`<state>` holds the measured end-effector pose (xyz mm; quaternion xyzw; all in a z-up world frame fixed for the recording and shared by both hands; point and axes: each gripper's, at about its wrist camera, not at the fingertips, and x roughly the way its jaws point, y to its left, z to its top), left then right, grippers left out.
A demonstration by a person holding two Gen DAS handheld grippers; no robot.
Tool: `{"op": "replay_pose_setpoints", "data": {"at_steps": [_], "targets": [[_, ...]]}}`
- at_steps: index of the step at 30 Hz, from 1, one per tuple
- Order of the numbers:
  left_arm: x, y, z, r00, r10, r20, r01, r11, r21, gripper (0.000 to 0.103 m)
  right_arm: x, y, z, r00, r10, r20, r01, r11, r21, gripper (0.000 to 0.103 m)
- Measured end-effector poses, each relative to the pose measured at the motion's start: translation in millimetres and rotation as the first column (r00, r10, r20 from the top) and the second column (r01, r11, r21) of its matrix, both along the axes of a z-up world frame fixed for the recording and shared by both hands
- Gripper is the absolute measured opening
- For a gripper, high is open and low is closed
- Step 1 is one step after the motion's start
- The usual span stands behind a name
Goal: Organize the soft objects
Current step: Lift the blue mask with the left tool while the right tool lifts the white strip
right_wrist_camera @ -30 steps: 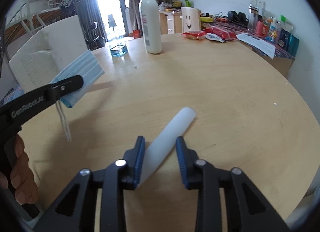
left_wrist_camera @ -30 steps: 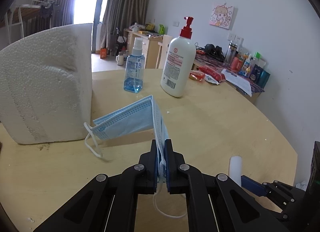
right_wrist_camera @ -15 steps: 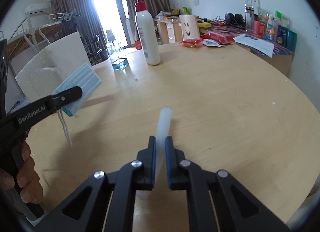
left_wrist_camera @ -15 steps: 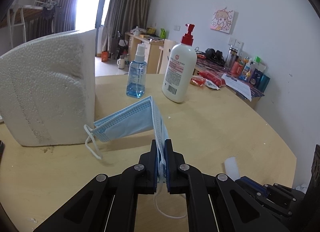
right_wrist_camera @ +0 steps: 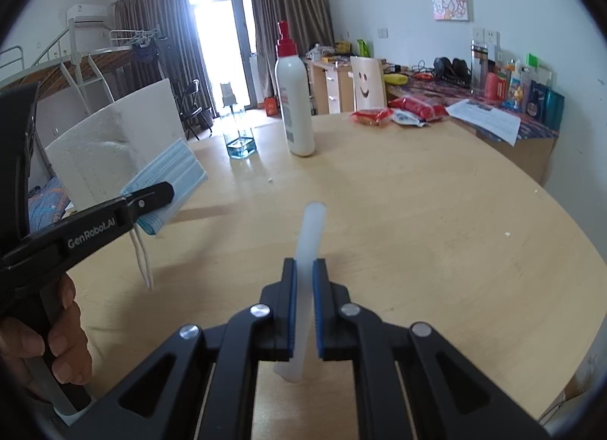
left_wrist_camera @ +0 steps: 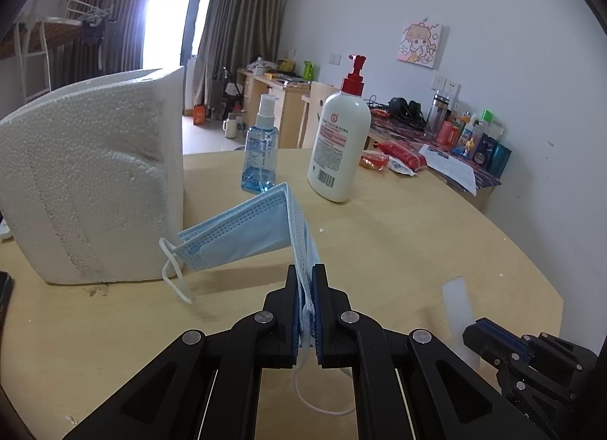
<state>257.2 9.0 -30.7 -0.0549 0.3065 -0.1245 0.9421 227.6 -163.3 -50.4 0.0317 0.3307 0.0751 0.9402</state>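
The left tongs [left_wrist_camera: 303,311] are being kept clamped on a folded blue face mask [left_wrist_camera: 242,231], which is being held clear of the table [left_wrist_camera: 417,242]. The mask's free half is being carried out ahead and to the left of the tongs, toward the white foam block [left_wrist_camera: 91,182], with one ear loop hanging off its far corner and another drooping beneath the jaws.

The right tongs [right_wrist_camera: 303,307] are being held pressed on a pale, translucent soft tube [right_wrist_camera: 309,242]. The tube's long axis is being held in line with the tongs: its free end is pointing straight ahead along the fingers, toward the lotion bottle [right_wrist_camera: 294,98] and the blue spray bottle [right_wrist_camera: 239,140], while its short near end is sticking out behind the pads. Whether the tube is being lifted fully off the table or is only resting lightly cannot be told.

In the right wrist view the left tongs [right_wrist_camera: 167,193] are being seen to the left of the tube and well apart from it. Since both tongs are full, the coming move is judged to turn on where each piece is to be set down; the foam block side lies nearer the left hand [right_wrist_camera: 45,330], the open table ahead nearer the right.
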Motion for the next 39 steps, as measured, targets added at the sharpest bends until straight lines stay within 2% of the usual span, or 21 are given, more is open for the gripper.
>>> {"op": "replay_pose_setpoints", "data": {"at_steps": [6, 11, 15, 22, 24, 32, 39], "targets": [[-9, -4, 5, 1.000, -0.016, 0.019, 0.015, 1.000, 0.011, 0.006, -5, -5, 13, 0.998, 0.007, 0.070, -0.006, 1.000, -0.009, 0.011], [-28, -10, 25, 0.994, -0.003, 0.112, -0.001, 0.999, 0.039, 0.006, -8, -12, 33, 0.991, 0.017, 0.131, -0.018, 1.000, 0.011, 0.011], [-54, -12, 47, 0.980, 0.000, 0.199, -0.014, 0.997, 0.071, 0.006, -14, -14, 54, 0.981, 0.033, 0.193, -0.034, 0.999, 0.002, 0.011], [-92, -6, 77, 0.957, 0.014, 0.290, -0.040, 0.996, 0.085, 0.006, -32, -14, 84, 0.955, 0.078, 0.285, -0.080, 0.997, -0.003, 0.011], [-101, -6, 84, 0.953, 0.021, 0.303, -0.060, 0.991, 0.120, 0.006, -36, -13, 89, 0.947, 0.093, 0.307, -0.094, 0.996, -0.014, 0.011], [-131, 7, 99, 0.926, 0.107, 0.362, -0.155, 0.982, 0.105, 0.006, -53, -9, 104, 0.916, 0.150, 0.372, -0.155, 0.988, -0.018, 0.011], [-138, 21, 98, 0.922, 0.158, 0.353, -0.199, 0.976, 0.084, 0.006, -56, -8, 103, 0.909, 0.174, 0.378, -0.182, 0.983, -0.014, 0.011]]}}
